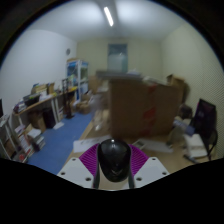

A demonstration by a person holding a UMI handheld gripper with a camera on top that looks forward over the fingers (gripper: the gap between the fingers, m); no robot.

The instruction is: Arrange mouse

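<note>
My tongs (114, 172) are clamped on the mouse (114, 158): a dark, glossy, rounded thing sitting right between the two fingers, with the magenta pads (91, 158) pressed against its left and right sides, no gap visible on either side. Mouse is lifted, nothing under it that I can see, and the tongs point out level into the room. Its back faces me, with a bright highlight on top; can't make out buttons or a cable. Just past the fingertips, left and right of the mouse, light flat bits show (84, 146), probably a desk edge or paper, can't tell which. Straight ahead, well beyond the mouse, a big brown cardboard box (140, 105) stands on the floor, flaps roughly shut. Left of the tongs, far off, shelves (45, 108) run along the wall, packed with clutter I can't resolve; a blue strip of floor (58, 145) runs in front of them. Right of the tongs, a dark chair or monitor shape (204, 118) sits with more clutter around it, too murky to name. Far wall behind the box is pale with a lighter panel (118, 55), maybe a window or board. Overhead, above and ahead of the tongs, one tube light (108, 16) is lit on the ceiling.
</note>
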